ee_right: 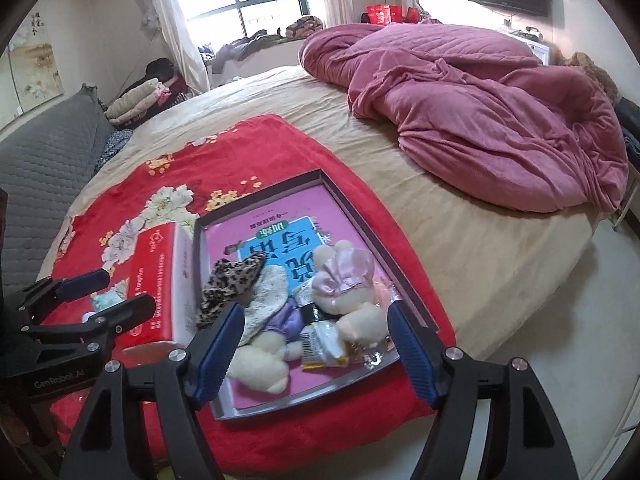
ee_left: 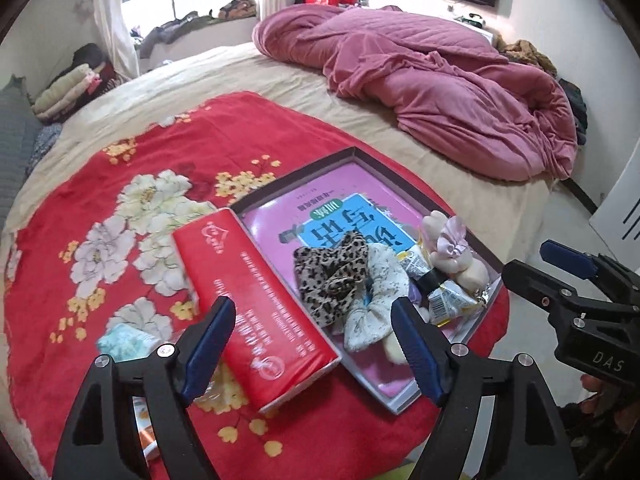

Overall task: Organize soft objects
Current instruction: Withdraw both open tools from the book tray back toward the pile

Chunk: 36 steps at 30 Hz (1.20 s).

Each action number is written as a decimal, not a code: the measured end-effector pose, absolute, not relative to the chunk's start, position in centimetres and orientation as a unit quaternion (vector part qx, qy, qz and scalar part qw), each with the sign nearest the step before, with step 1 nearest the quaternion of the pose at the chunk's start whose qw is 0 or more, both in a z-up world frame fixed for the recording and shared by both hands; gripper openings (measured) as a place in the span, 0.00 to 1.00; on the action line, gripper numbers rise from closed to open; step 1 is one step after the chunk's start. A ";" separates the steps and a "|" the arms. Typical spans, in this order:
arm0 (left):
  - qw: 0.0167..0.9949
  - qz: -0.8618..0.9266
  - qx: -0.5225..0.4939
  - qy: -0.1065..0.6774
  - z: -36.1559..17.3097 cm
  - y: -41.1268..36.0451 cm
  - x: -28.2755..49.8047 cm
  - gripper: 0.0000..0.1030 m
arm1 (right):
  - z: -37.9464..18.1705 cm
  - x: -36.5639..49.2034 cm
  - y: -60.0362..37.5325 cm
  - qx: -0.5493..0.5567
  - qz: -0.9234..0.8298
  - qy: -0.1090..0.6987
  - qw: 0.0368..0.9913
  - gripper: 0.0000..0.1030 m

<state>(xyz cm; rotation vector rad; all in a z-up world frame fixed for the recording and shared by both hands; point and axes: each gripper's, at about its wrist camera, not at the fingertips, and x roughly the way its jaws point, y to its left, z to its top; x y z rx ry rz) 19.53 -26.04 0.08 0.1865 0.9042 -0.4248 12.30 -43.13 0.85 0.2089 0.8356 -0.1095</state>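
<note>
Nearest, the left tongs (ee_left: 314, 346) hang released, fingers spread wide above the near end of the red tissue pack (ee_left: 256, 308), which lies on the red floral blanket (ee_left: 132, 184) just left of the shallow box tray (ee_left: 408, 188), apparently against its left wall. The right tongs (ee_right: 312, 346) are likewise released and empty, poised over the near end of the tray. The step in hand looks like gathering the remaining soft things into the tray; the tissue pack is the likely next pick. To do that well, the left tongs should drop squarely across the pack's narrow width, close gently since it will squash, and lift it clear of the tray wall before setting it down. A small pale teal item (ee_left: 124, 342) lies on the blanket near the left tongs, partly hidden. Inside the tray, over a pink book with a blue panel (ee_right: 276, 240), sit a leopard-print scrunchie (ee_left: 334, 276), a white floral scrunchie (ee_left: 372, 300), a cream plush rabbit with a pink satin bow (ee_right: 340, 284), another cream plush toy in purple (ee_right: 264, 364) and a small crinkled packet (ee_right: 320, 340), crowded toward the near end. The far half of the tray is free. Beyond, on the beige bed sheet (ee_right: 460, 232), a pink quilt (ee_right: 480, 120) lies bunched.
</note>
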 end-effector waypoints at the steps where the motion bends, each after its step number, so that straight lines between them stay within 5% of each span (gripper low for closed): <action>1: 0.874 -0.204 0.089 0.432 0.3 -25.8 19.3 0.79 | 1.1 12.0 -42.8 0.100 -0.052 0.402 0.909 0.72; 22: 0.916 -0.110 0.048 0.382 6.0 -11.0 12.6 0.79 | 5.8 7.0 -33.1 0.098 0.016 0.356 0.929 0.76; 36: 0.912 -0.031 0.001 0.408 3.9 0.8 8.7 0.79 | 4.6 7.2 -24.0 0.060 0.091 0.382 0.917 0.76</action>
